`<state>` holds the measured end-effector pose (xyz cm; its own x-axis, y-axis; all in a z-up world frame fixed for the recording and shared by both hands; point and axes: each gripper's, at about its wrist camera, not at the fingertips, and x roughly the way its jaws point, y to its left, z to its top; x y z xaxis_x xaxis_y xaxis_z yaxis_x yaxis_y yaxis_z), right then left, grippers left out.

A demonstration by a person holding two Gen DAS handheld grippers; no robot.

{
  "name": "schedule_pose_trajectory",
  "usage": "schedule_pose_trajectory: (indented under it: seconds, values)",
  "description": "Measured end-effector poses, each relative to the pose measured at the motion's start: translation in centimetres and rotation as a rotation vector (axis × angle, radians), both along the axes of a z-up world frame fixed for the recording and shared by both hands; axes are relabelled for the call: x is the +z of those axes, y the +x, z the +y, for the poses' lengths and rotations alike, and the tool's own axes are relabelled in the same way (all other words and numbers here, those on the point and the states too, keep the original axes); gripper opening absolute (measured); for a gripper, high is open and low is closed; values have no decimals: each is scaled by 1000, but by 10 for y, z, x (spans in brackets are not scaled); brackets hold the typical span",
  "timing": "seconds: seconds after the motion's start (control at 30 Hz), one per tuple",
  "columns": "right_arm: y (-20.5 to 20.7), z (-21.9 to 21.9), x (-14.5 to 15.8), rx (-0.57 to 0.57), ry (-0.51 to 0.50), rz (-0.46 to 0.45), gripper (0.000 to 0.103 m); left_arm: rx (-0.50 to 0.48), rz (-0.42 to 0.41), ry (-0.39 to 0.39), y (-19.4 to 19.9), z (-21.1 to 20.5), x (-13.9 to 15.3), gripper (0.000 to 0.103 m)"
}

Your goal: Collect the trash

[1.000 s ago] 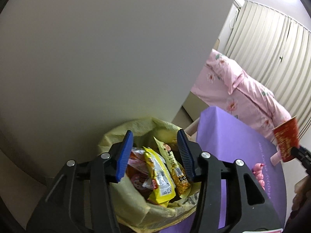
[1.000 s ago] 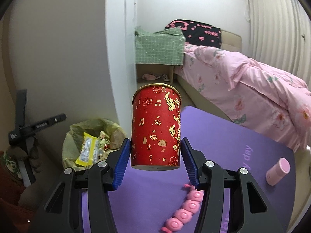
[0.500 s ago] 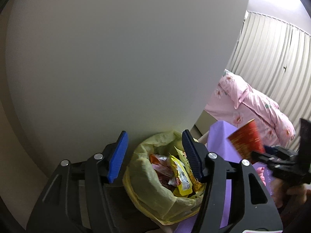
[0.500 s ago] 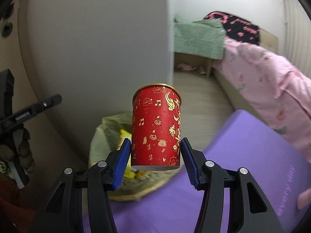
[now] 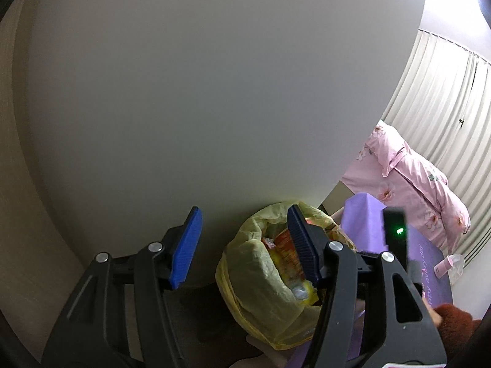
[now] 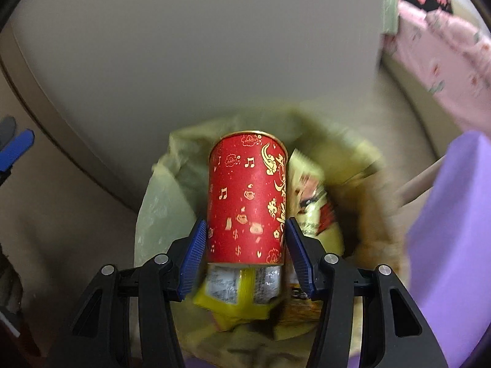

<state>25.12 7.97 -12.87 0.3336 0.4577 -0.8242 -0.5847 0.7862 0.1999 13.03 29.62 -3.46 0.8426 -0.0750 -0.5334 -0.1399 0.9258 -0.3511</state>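
Observation:
My right gripper (image 6: 244, 256) is shut on a red paper cup (image 6: 247, 199) with gold patterns and holds it upright right above the yellow trash bag (image 6: 159, 202). The bag holds several snack wrappers (image 6: 239, 300). In the left wrist view the same bag (image 5: 260, 279) sits against the wall, partly behind my right-hand finger. My left gripper (image 5: 244, 247) is open and empty, to the left of the bag and above it. The right gripper's black body (image 5: 396, 242) with a green light shows over the bag's right side.
A pale wall (image 5: 199, 92) stands close behind the bag. A purple mat (image 6: 454, 230) lies to the right, with a small pink bottle (image 5: 443, 266) on it. A bed with pink bedding (image 5: 411, 171) and curtains are further right.
My right gripper has carried the red cup from over the purple mat leftward and down to just above the open bag. My left gripper has drawn back left, away from the bag.

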Motion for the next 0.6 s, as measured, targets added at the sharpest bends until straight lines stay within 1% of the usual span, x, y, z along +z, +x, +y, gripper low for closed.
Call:
schedule_pose_trajectory:
  seconds: [0.07, 0.2, 0.27, 0.3, 0.33, 0.37, 0.43, 0.53, 0.57, 0.6]
  values:
    - [-2, 8, -9, 27, 3, 33, 50, 3, 3, -6, 0, 2, -2, 55]
    - [-9, 15, -11, 62, -3, 41, 50, -1, 4, -9, 0, 3, -3, 55]
    - [-10, 12, -9, 71, 8, 69, 52, -5, 1, -8, -2, 1, -2, 55]
    - [-14, 10, -9, 70, 9, 67, 55, -9, -1, -8, -1, -1, -1, 55]
    - [-16, 7, -4, 67, 9, 49, 66, -14, -3, -7, -1, -4, 0, 55]
    - [-17, 3, 0, 65, 12, 30, 67, -19, -5, -5, -2, -5, 2, 55]
    - [-24, -7, 10, 54, 19, -4, 67, -29, -8, 2, -5, -11, 5, 55]
    - [-35, -24, 29, 39, 51, -25, 67, -49, -10, 16, -10, -24, 12, 55]
    - [-37, -35, 36, 33, 57, -35, 67, -58, -11, 21, -12, -29, 13, 55]
    - [-41, -43, 43, 28, 62, -48, 67, -69, -10, 27, -14, -35, 15, 58]
